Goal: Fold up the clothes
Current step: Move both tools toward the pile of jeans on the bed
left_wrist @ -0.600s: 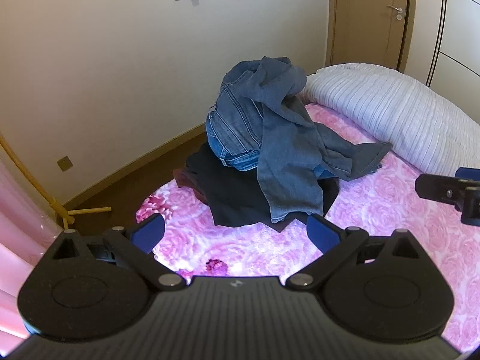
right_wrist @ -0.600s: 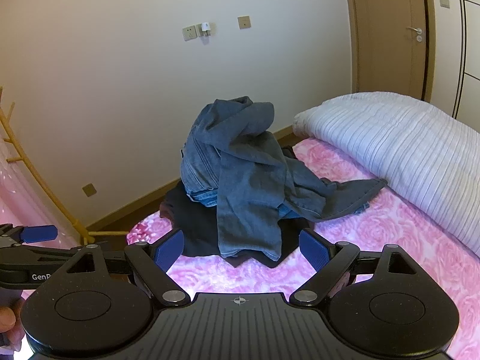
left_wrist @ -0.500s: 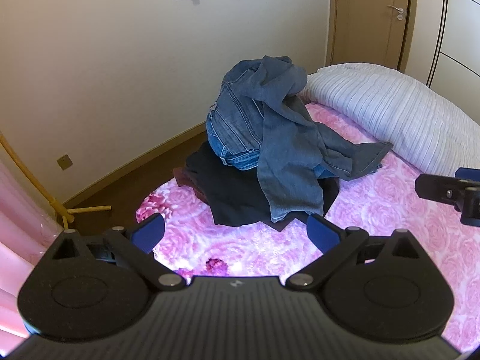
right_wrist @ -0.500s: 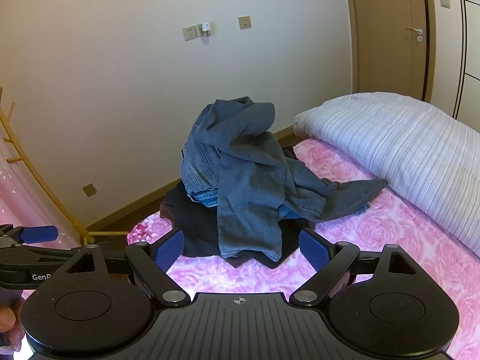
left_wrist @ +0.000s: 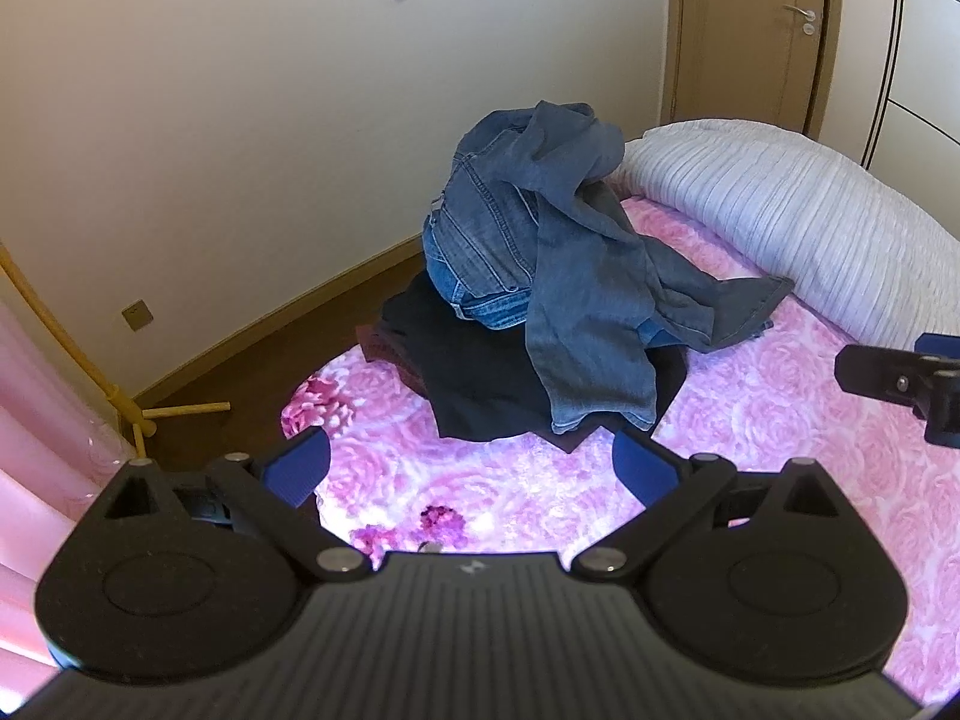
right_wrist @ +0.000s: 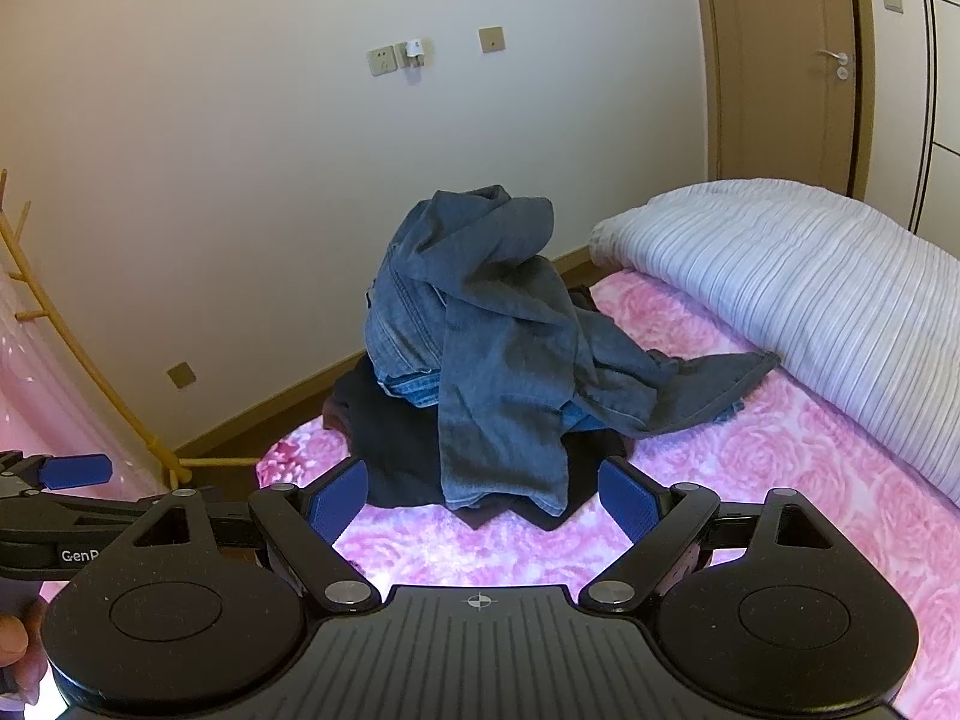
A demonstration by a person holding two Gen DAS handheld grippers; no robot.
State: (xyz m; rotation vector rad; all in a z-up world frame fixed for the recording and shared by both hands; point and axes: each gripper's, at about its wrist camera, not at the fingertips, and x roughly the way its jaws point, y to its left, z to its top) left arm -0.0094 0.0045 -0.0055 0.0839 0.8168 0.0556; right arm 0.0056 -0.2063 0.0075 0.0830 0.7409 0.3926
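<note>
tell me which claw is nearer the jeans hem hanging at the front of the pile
Right, though only slightly. The right claw frames the hem between its open fingers, just short of it. The left claw is also open, with a strip of bedspread between it and the hem.

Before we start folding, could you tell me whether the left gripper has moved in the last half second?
No. The left gripper frames the jeans pile and wall socket as before.

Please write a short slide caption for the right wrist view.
Open right claw faces a heap of jeans on the pink bed.
</note>
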